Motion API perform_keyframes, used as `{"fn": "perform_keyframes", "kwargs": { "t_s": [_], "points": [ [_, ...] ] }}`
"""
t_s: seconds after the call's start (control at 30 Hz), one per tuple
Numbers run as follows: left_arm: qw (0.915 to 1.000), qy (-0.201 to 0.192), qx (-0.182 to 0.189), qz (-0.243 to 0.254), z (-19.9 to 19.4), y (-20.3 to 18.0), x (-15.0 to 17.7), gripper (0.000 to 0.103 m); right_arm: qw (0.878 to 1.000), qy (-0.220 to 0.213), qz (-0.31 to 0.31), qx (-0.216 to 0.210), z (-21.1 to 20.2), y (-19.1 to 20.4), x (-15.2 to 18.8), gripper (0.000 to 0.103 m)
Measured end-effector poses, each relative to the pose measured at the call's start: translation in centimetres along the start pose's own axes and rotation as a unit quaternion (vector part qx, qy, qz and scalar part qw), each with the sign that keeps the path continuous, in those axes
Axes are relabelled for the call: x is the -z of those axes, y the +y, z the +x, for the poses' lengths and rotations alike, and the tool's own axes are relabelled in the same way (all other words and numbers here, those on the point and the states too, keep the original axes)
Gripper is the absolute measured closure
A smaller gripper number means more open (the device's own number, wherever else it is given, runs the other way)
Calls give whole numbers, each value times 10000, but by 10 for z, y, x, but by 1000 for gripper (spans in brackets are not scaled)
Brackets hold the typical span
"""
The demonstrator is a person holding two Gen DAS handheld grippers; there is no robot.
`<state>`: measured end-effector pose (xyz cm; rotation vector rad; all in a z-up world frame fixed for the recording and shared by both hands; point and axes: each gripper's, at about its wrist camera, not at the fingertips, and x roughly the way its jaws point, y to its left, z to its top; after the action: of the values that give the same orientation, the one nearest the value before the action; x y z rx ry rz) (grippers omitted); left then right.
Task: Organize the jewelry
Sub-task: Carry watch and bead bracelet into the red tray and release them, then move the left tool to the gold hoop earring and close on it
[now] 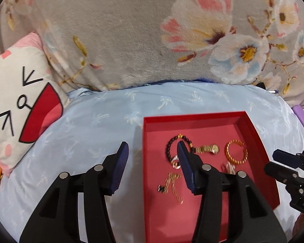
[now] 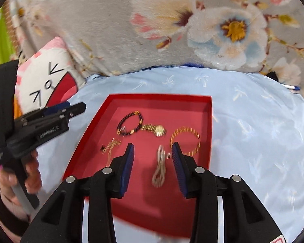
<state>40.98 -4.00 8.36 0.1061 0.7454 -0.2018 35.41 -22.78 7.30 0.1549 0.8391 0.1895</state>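
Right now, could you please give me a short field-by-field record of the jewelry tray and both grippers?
surface: light blue sheet
container: red tray, open, no lid in view
black bead bracelet: far left of tray
gold watch: beside the bead bracelet
gold bangle: far right of tray
silver chain: near middle, bunched
gold chain: near left
left gripper: open, holds nothing
right gripper: open, above the silver chain, holds nothing
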Motion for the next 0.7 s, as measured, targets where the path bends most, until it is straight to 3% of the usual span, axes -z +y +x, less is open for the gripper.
{"fn": "perform_keyframes", "kwargs": {
  "t_s": [0.03,0.37,0.53,0.7],
  "points": [
    [10000,-25,-13,-2,-8,1,7,47,10000,-32,-73,10,-9,3,11,64],
    [9999,-135,-39,34,-78,3,93,43,9994,127,-318,-9,-53,24,106,64],
    [9999,-64,-146,22,-95,2,137,42,9992,219,-324,81,-61,33,152,64],
    [9997,119,-134,-135,-103,0,176,40,9990,180,-366,168,-67,40,176,64]
  ]
}}
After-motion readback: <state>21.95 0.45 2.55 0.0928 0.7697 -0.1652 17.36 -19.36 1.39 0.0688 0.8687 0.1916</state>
